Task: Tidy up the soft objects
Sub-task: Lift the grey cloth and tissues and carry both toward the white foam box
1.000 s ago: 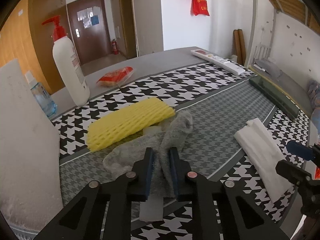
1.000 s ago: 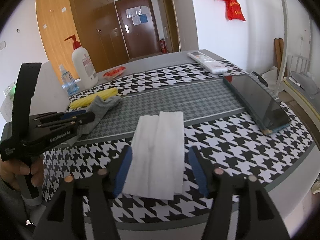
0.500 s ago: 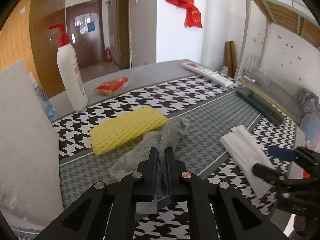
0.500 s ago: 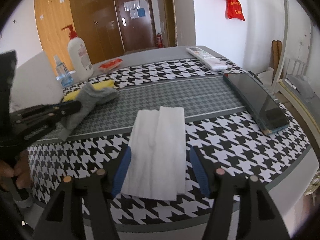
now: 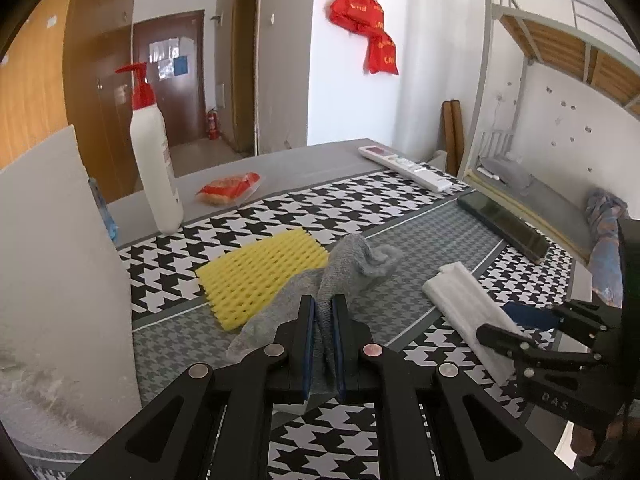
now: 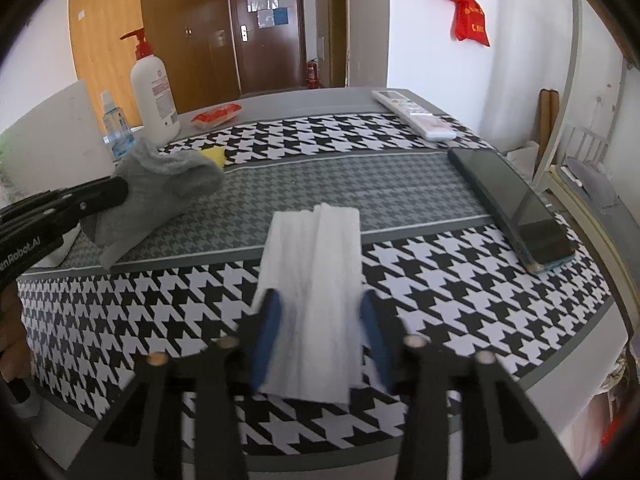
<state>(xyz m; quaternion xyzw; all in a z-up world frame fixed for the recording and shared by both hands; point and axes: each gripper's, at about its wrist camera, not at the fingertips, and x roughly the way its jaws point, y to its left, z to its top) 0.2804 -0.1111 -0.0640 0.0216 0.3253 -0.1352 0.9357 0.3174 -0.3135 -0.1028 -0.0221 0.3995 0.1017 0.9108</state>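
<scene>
Houndstooth cloth in black, white and grey covers the desk (image 6: 460, 280) in a dormitory room, with a brown door (image 6: 264, 28) and red bags (image 5: 370, 28) on the white wall behind. Left tongs (image 5: 323, 322) are clamped on a grey sock (image 5: 352, 268), the blue pads nearly together with a fold of the fabric pinched between them; the sock's far end is bunched and drapes onto the grey central band of the cloth, beside and partly over a yellow foam net (image 5: 260, 270). Seen from the right wrist, the sock (image 6: 160, 188) hangs from those tongs (image 6: 116, 196) toward the desk's left side, its lower end touching the cloth. Right tongs (image 6: 318, 312) stand wide open at the near edge, a folded white cloth (image 6: 316, 276) lying flat between the blue pads, which are not seen to press on it. A pump bottle (image 5: 154, 160) with a red top stands at the far left corner beside a small blue bottle (image 6: 116, 128); a red packet (image 5: 228, 190) lies near it on bare grey desk. A white remote (image 6: 412, 114) rests at the far right edge, and a dark phone (image 6: 508, 204) lies along the right edge, well apart from the white cloth. A white board (image 5: 52, 272) rises at the left.
</scene>
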